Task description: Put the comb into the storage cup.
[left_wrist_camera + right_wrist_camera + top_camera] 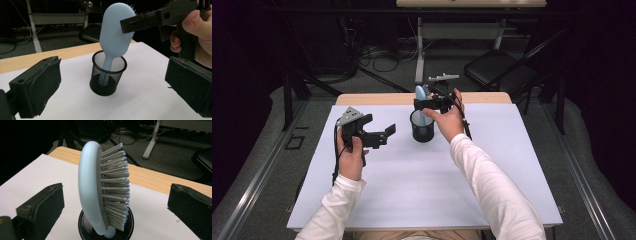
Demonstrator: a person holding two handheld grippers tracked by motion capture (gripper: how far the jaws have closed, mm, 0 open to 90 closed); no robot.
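A light blue hairbrush (115, 37) stands handle-down in a black mesh cup (108, 75) at the middle of the table's far side. My right gripper (431, 101) hovers at the brush head, open, with one jaw on each side of the head and a gap on both sides. In the right gripper view the grey bristles (116, 187) point to the right, toward the right jaw. My left gripper (381, 129) is held open to the left of the cup (422, 127), above the table, its jaws wide and pointing at the cup with nothing between them.
A white sheet (412, 185) covers the table, with a strip of bare wood (377, 99) along the far edge. Behind the table stand a black chair (497, 70) and a desk leg (419, 55), with cables on the floor.
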